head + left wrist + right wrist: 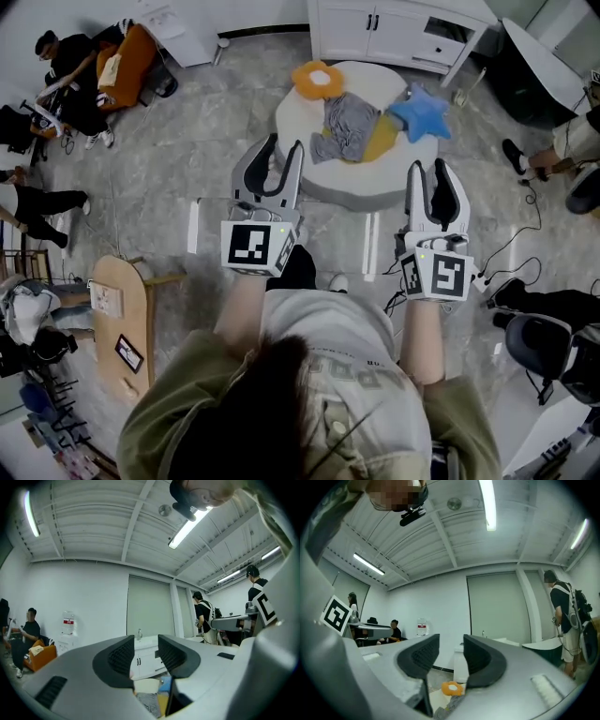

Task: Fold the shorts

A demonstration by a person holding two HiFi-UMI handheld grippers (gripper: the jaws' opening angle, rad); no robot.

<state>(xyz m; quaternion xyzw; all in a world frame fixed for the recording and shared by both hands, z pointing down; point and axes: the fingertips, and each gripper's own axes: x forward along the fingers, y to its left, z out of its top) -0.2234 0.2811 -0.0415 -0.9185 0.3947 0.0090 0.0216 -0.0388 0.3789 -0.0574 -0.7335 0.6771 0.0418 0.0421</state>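
The grey shorts (347,127) lie crumpled on a round white table (375,192), partly over a yellow cloth (380,141). Both grippers hover short of the table's near edge and point toward it. My left gripper (279,150) is open, with a narrow gap between its pads and nothing in it; in the left gripper view (146,656) a strip of the shorts (150,705) shows below the jaws. My right gripper (428,171) is also open and holds nothing; in the right gripper view (451,657) the pads stand apart.
An orange flower cushion (317,80) and a blue star cushion (419,111) also lie on the table. A white cabinet (394,28) stands behind it. People sit or stand at the left and right edges. A wooden stand (122,319) is at my left, cables and an office chair (553,356) at my right.
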